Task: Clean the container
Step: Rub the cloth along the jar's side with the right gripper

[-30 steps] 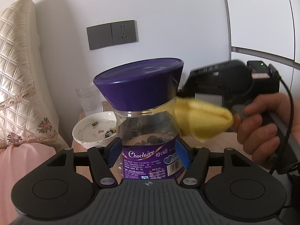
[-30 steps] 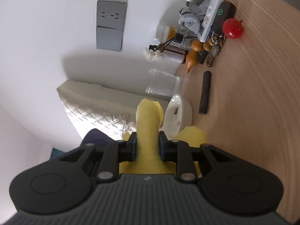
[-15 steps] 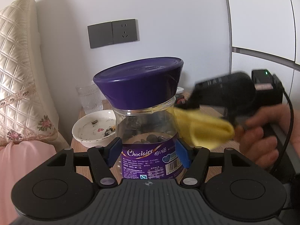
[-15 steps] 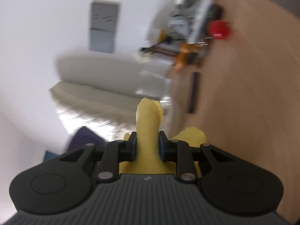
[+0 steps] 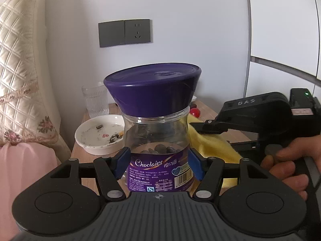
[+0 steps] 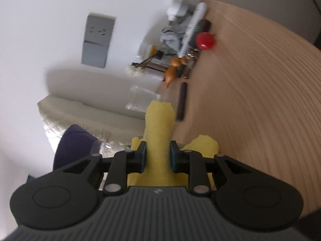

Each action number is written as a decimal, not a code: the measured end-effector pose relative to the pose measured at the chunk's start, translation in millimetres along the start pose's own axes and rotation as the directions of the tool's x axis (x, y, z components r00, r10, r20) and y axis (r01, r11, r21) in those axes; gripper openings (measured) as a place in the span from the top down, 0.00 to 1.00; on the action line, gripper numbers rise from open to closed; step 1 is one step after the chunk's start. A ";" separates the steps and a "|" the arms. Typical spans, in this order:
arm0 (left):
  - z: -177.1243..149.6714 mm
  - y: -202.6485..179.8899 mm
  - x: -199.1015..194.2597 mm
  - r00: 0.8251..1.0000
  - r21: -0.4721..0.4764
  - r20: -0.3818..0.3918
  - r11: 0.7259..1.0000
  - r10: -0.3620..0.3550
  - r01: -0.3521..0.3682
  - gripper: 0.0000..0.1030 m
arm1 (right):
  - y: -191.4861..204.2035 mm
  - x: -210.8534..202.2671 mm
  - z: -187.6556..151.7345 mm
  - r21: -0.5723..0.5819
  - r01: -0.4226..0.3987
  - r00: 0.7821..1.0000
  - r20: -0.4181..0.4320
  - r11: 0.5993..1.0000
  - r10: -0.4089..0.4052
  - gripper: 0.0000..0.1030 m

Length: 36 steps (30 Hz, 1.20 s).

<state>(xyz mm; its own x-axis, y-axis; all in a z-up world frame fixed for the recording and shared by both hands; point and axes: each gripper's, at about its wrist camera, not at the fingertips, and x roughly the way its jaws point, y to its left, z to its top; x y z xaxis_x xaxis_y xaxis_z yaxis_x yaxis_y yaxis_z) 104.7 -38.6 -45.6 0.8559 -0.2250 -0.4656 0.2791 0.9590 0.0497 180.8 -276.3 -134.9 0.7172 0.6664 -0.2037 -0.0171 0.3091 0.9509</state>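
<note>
Clamping the clear jar (image 5: 157, 140) at its label, left gripper (image 5: 158, 165) has both blue pads pressed on the sides, centre of the left wrist view. Jar upright, purple lid (image 5: 153, 87) on, dark pieces inside. Right gripper (image 6: 158, 156), jaws narrow, pinches a yellow cloth (image 6: 159, 124) that pokes past its fingertips; in the left view the cloth meets the jar's right side. White dish (image 5: 96, 138) and ribbed glass (image 5: 95, 100) on the wooden table (image 5: 208, 110) at left behind the jar. Hand (image 5: 291, 164) at right edge.
</note>
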 end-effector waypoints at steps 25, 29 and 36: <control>-0.2 7.3 1.1 1.000 0.005 -0.014 1.000 -0.027 0.027 0.35 | 3.0 -19.1 -20.1 -0.047 0.071 0.995 0.068 0.996 -0.068 0.76; 0.1 9.2 1.6 0.999 0.021 -0.017 0.999 -0.034 0.035 0.35 | 17.8 -20.4 -18.6 -0.074 0.009 0.998 0.068 0.997 -0.004 0.76; 8.8 14.1 4.1 0.999 0.071 0.027 0.997 -0.045 0.043 0.26 | 14.2 -24.0 -20.7 -0.077 0.091 0.994 0.075 0.993 -0.085 0.77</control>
<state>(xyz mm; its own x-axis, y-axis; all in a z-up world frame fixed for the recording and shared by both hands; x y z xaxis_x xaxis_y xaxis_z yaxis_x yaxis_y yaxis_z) 116.0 -27.6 -39.1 0.8538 -0.2725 -0.4436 0.3461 0.9336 0.0926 149.0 -273.8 -121.3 0.7665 0.5847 -0.2656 -0.0052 0.4192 0.9079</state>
